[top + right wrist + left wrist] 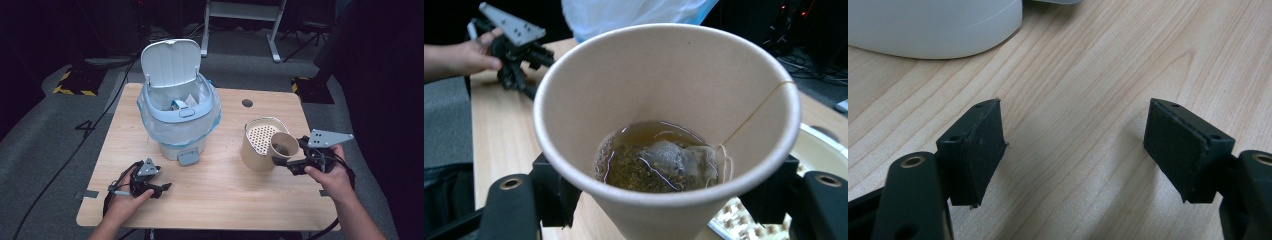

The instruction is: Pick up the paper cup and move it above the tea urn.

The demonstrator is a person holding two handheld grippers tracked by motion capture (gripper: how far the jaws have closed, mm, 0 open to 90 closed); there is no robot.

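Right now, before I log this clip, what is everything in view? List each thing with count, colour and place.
Light wooden table: one, centre of the high view, on grey floor.
White pedal bin with pale blue rim and clear liner: one, far left part of the table, lid up, some waste inside.
Beige tall container with perforated insert: one, right part of the table.
Tan paper cup: one, held beside the container's rim, tilted.
Tea bag with string: one, brownish, in a little brown liquid in the cup.
White desk frame: one, on the floor beyond the table.
Left gripper: black, open over bare table in front of the bin.
Right gripper: black, shut on the cup.
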